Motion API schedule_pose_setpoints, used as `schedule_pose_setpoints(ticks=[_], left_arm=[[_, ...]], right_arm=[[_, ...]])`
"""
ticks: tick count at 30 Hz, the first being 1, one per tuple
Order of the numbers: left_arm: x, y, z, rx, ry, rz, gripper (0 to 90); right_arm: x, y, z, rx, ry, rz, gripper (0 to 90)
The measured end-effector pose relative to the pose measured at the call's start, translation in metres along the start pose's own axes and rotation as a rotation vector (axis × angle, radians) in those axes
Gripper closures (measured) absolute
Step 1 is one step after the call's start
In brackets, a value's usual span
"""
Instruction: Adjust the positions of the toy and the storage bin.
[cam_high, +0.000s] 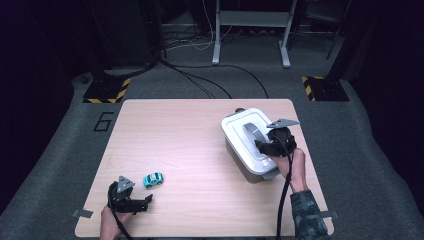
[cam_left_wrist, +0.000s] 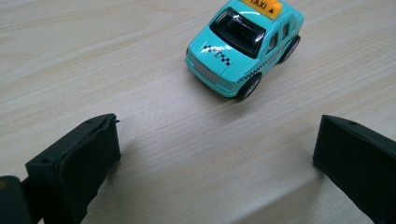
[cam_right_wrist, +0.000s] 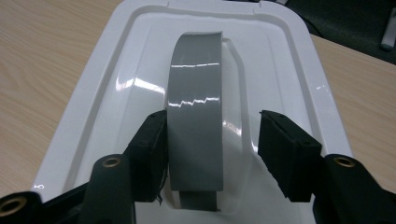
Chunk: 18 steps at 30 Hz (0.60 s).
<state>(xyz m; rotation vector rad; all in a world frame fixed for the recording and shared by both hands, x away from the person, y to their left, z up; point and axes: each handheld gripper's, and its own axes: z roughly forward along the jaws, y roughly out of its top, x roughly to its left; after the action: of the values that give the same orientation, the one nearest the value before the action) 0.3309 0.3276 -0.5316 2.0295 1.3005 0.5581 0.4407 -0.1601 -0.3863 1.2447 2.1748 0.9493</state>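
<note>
On top of the box (cam_high: 239, 131), at the table's (cam_high: 190, 130) right side, the right gripper (cam_high: 271, 146) sits with its jaws spread either side of the grey handle (cam_right_wrist: 195, 116). One pad (cam_right_wrist: 152, 154) touches the handle's edge; the other pad (cam_right_wrist: 285, 149) stands apart from it, so nothing is pinched. The handle is a glossy grey band that arches over a hollow in the white lid (cam_right_wrist: 116, 88), and light glints in lines across it. The lid is shiny white plastic with a raised rim and rounded corners; the box under it is grey-walled and sits near the table's right edge. No writing can be read on the lid or handle.

Near the front left corner, the left gripper (cam_high: 131, 201) rests low over the wood, its jaws wide apart and holding nothing. Just ahead of them stands the toy car (cam_left_wrist: 245, 44), apart from both pads and on its wheels. It is turquoise, with dark windows, a black-and-white chequered stripe along the side and bonnet, and an orange roof sign (cam_left_wrist: 261, 6) that reads "TAXI" followed by a small triangle. From the high view the car (cam_high: 153, 179) lies well apart from the box.

On the grey floor beyond the table's left edge a large "6" (cam_high: 103, 121) is marked.
</note>
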Motion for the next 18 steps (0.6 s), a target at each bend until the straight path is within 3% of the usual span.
schedule_pose_setpoints(ticks=[5,9,18], left_arm=[[0.0000,0.0000,0.0000,0.000,0.000,0.000,0.1],[0.0000,0.0000,0.0000,0.000,0.000,0.000,0.1],[0.0000,0.0000,0.0000,0.000,0.000,0.000,0.1]], right_arm=[[0.0025,0.0045,0.0070,0.003,0.004,-0.009,51.9],[0.0079,0.0066,0.0093,0.009,0.013,-0.027,65.5],[0.0064,0.0064,0.0108,0.008,0.038,-0.021,66.4]])
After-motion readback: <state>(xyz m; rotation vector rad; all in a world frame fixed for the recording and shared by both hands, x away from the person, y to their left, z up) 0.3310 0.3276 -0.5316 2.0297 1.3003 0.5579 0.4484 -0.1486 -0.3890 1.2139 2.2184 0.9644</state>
